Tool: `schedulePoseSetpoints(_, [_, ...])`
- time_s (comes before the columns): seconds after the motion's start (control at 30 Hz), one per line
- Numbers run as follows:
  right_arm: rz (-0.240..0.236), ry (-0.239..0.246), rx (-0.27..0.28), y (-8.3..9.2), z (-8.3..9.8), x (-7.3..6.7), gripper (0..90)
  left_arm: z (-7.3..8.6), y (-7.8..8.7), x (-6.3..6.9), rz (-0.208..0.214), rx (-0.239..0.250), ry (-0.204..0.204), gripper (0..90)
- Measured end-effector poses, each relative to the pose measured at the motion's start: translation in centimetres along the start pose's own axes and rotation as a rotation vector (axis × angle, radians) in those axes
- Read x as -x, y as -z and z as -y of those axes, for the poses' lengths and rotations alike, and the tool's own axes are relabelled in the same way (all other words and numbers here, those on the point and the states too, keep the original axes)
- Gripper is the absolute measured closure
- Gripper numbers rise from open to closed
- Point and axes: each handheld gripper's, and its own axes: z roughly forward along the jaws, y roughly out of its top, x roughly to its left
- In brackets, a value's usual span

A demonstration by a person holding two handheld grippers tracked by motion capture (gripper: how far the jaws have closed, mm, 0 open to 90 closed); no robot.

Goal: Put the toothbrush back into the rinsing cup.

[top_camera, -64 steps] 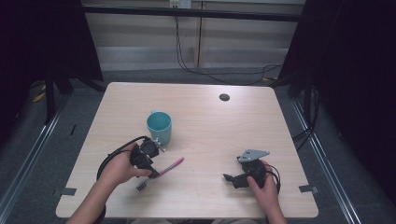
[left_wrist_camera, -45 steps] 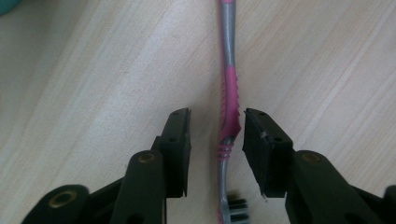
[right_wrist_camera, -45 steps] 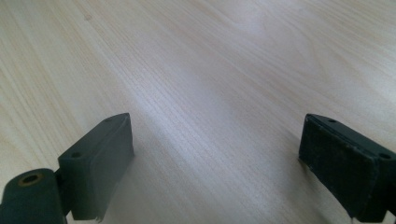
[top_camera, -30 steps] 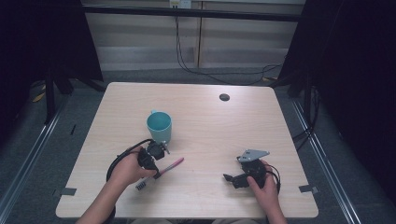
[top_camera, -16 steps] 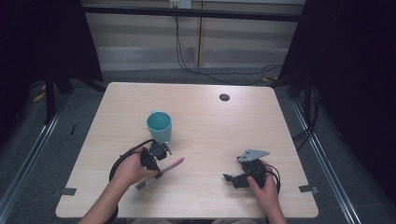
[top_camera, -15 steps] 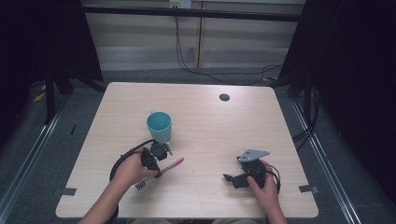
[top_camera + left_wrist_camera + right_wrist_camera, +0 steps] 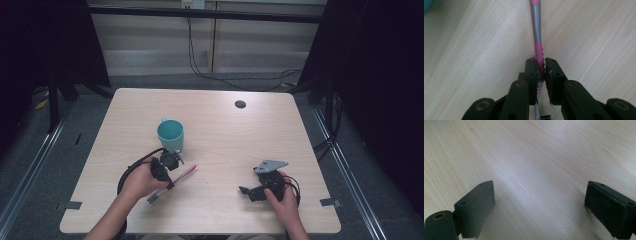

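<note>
Light wooden table (image 7: 220, 125) standing in a dark-curtained bay, cables hanging against the pale back wall, grey floor showing on both sides.

Left gripper (image 7: 540, 67) pressing down at the near-left part of the table, jaws having just been closing, now clamping together on the pink and grey toothbrush (image 7: 537, 40). Gripping the ribbed pink section of the handle, pads (image 7: 532, 72) touching it on both sides. Grey handle running straight ahead of the jaws toward a pink tip; bristle end trailing back beneath the jaws, toward the hand. Toothbrush lying flat on the wood, seen in the high view as a slanted pink line (image 7: 181, 174) just beside the left gripper (image 7: 169, 165).

Teal mug (image 7: 170, 135) standing upright just beyond the left gripper, near but apart from the jaws, handle pointing toward the far side.

Right gripper (image 7: 539, 207) resting at the near-right part of the table (image 7: 260, 187), jaws standing wide apart, bare wood lying between them.

Small dark round object (image 7: 240, 104) sitting near the far edge, well apart from both grippers.
</note>
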Motion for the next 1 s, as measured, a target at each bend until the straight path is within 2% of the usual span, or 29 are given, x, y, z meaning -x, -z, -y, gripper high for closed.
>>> schedulePoseSetpoints(0.03, [-0.009, 0.009, 0.001, -0.1, -0.1, 0.1, 8.1, -0.1, 0.3, -0.1, -0.001, 0.01, 0.007, 80.9])
schedulePoseSetpoints(0.13, [-0.012, 0.013, 0.002, -0.1, -0.1, 0.2, 8.1, -0.2, 0.4, -0.1, -0.006, -0.005, 0.0, 80.9])
schedulePoseSetpoints(0.2, [-0.013, 0.014, 0.001, -0.1, -0.1, 0.3, 8.1, -0.2, 0.5, -0.2, 0.015, -0.007, 0.01, 80.9])
schedulePoseSetpoints(0.27, [-0.016, 0.015, 0.002, -0.2, -0.1, 0.3, 8.1, -0.2, 0.5, -0.1, 0.018, -0.012, -0.004, 80.9])
schedulePoseSetpoints(0.3, [-0.012, 0.014, 0.002, -0.2, -0.2, 0.3, 8.1, -0.2, 0.5, 0.0, 0.025, -0.008, 0.005, 80.9])
schedulePoseSetpoints(0.43, [-0.019, 0.022, 0.001, -0.2, -0.2, 0.3, 8.4, -0.4, 0.8, 0.1, 0.031, -0.003, -0.015, 80.9])
schedulePoseSetpoints(0.53, [-0.018, 0.031, 0.006, -0.2, -0.2, 0.3, 10.2, -0.4, 0.8, 0.2, 0.03, -0.001, -0.014, 80.9])
schedulePoseSetpoints(0.57, [-0.016, 0.045, 0.003, -0.2, -0.4, 0.2, 13.0, -0.5, 1.0, 0.2, 0.032, -0.004, -0.025, 80.9])
schedulePoseSetpoints(0.63, [0.021, 0.101, -0.004, 0.0, -0.8, -0.2, 14.1, -0.6, 1.2, 0.2, 0.048, -0.001, -0.02, 80.9])
schedulePoseSetpoints(0.67, [0.021, 0.101, -0.004, 0.0, -0.8, -0.2, 14.1, -0.6, 1.2, 0.2, 0.048, -0.001, -0.02, 80.9])
schedulePoseSetpoints(0.7, [0.028, 0.128, -0.013, 0.1, -1.1, -0.4, 14.4, -0.6, 1.3, 0.1, 0.057, 0.008, -0.016, 80.9])
schedulePoseSetpoints(0.73, [0.034, 0.186, -0.01, 0.2, -1.9, -1.0, 15.9, -0.7, 1.6, 0.1, 0.063, 0.006, -0.015, 80.8])
schedulePoseSetpoints(0.77, [0.034, 0.186, -0.01, 0.2, -1.9, -1.0, 15.9, -0.7, 1.6, 0.1, 0.063, 0.006, -0.015, 80.8])
schedulePoseSetpoints(0.8, [0.039, 0.208, -0.005, 0.2, -2.2, -1.2, 16.7, -0.7, 1.7, 0.2, 0.066, 0.008, -0.021, 80.8])
schedulePoseSetpoints(0.83, [0.033, 0.252, -0.005, 0.3, -3.0, -1.7, 17.4, -0.8, 1.8, 0.3, 0.067, 0.008, -0.019, 80.8])
schedulePoseSetpoints(0.87, [0.033, 0.252, -0.005, 0.3, -3.0, -1.7, 17.4, -0.8, 1.8, 0.3, 0.068, 0.012, -0.02, 80.8])
schedulePoseSetpoints(0.97, [0.032, 0.312, -0.023, 0.0, -4.2, -2.4, 17.4, -1.0, 2.2, 0.5, 0.076, 0.011, -0.028, 80.8])
schedulePoseSetpoints(1.0, [0.032, 0.312, -0.023, 0.0, -4.2, -2.4, 17.4, -1.0, 2.2, 0.5, 0.076, 0.011, -0.028, 80.8])
